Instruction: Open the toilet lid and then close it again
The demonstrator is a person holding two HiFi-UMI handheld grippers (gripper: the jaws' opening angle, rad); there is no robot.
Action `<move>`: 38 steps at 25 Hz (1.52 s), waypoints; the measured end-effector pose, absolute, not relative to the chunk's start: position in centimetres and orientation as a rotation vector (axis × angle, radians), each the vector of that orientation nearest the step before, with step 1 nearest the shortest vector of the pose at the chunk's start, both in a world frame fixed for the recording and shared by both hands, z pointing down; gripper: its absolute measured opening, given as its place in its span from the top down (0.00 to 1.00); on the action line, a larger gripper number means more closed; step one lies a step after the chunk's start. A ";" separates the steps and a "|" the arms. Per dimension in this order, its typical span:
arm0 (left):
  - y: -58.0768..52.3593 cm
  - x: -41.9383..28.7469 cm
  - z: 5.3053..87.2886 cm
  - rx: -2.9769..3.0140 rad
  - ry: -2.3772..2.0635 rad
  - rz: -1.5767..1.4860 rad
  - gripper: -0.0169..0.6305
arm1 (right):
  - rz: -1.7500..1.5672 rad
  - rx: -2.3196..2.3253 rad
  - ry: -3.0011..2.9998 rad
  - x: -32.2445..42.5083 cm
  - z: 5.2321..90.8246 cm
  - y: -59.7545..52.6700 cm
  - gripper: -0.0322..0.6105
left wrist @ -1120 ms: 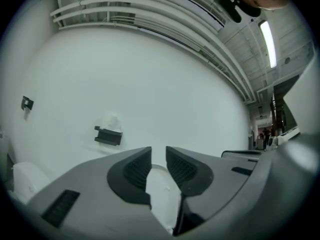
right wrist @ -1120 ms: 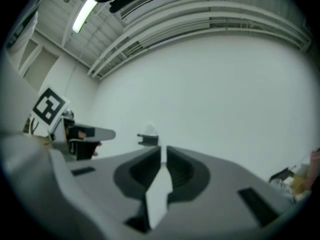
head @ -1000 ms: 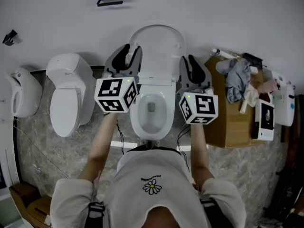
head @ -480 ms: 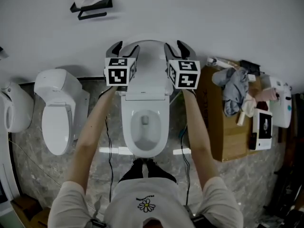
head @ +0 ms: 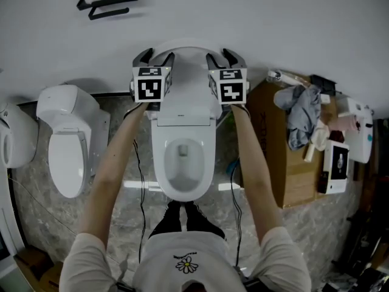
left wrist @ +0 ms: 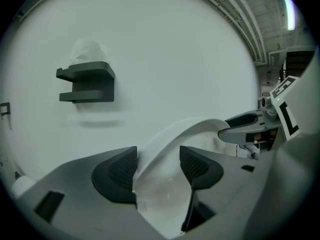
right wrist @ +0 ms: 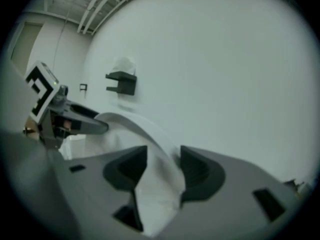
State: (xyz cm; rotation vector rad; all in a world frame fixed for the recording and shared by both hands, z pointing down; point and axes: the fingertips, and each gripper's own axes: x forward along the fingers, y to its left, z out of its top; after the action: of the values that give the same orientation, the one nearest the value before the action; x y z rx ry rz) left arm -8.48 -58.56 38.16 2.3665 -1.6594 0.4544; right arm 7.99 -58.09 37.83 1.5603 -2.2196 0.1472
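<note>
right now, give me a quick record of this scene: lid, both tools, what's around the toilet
toilet lid: raised, standing up against the wall
bowl: uncovered
left tool: jaws apart, have just been opening; the lid's left edge stands between them
right tool: jaws apart, have just been opening; the lid's right edge stands between them
picture left: second toilet
picture right: wooden stand with a grey cloth on top

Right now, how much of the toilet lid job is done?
Done: the lid stands up against the wall. In hand: the left gripper and right gripper, jaws just opened, each straddle a lid edge without clamping. Left: grip it and lower it shut.
</note>
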 end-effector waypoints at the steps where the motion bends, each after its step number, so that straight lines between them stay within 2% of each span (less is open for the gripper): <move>1: -58.5 -8.5 38.1 2.370 -1.657 0.451 0.55 | 0.150 1.566 -2.225 8.0 37.8 -58.1 0.62; 11: -56.0 -8.3 37.4 2.443 -1.602 0.424 0.55 | 0.143 1.610 -2.259 8.3 37.1 -55.6 0.62; 22: -48.1 -9.0 36.7 2.458 -1.617 0.193 0.55 | 0.111 1.685 -2.323 8.6 36.6 -47.8 0.62; 30: -39.7 -9.3 37.7 2.439 -1.667 0.221 0.57 | 0.087 1.684 -2.294 8.8 37.7 -39.2 0.66; 38: -31.1 -8.9 40.7 2.438 -1.680 0.457 0.57 | 0.026 1.592 -2.255 8.5 40.5 -30.3 0.66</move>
State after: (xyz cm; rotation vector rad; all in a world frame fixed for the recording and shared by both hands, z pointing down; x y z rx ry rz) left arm -8.93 -31.12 40.73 2.4385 -1.6801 0.4569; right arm 8.47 -30.31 40.54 1.5919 -2.2552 0.0264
